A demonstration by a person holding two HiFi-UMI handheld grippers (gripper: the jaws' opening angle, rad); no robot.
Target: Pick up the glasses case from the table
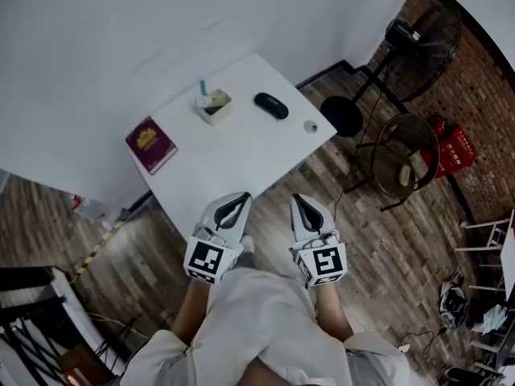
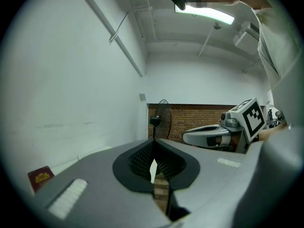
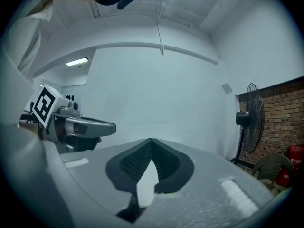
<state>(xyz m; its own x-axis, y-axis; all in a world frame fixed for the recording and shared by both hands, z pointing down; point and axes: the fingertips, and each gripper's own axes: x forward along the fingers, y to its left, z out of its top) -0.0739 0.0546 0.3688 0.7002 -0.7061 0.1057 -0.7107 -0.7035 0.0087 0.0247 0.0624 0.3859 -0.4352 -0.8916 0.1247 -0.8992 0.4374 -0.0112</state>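
Note:
The black glasses case (image 1: 271, 104) lies on the white table (image 1: 233, 159) toward its far right side. My left gripper (image 1: 239, 199) sits at the table's near edge, shut with nothing in it. My right gripper (image 1: 298, 201) hovers beside it just off the near right edge, also shut and empty. In the left gripper view the left gripper (image 2: 153, 144) has its tips together, and the right gripper's body (image 2: 223, 132) shows to its right. In the right gripper view the right gripper (image 3: 151, 141) is closed at the tips. The case is in neither gripper view.
On the table are a maroon book (image 1: 150, 145), a small box with a teal stick (image 1: 213, 105) and a small round object (image 1: 311, 126). A standing fan (image 1: 414, 39), a round chair (image 1: 400, 159) and a red crate (image 1: 452, 148) stand on the wooden floor to the right.

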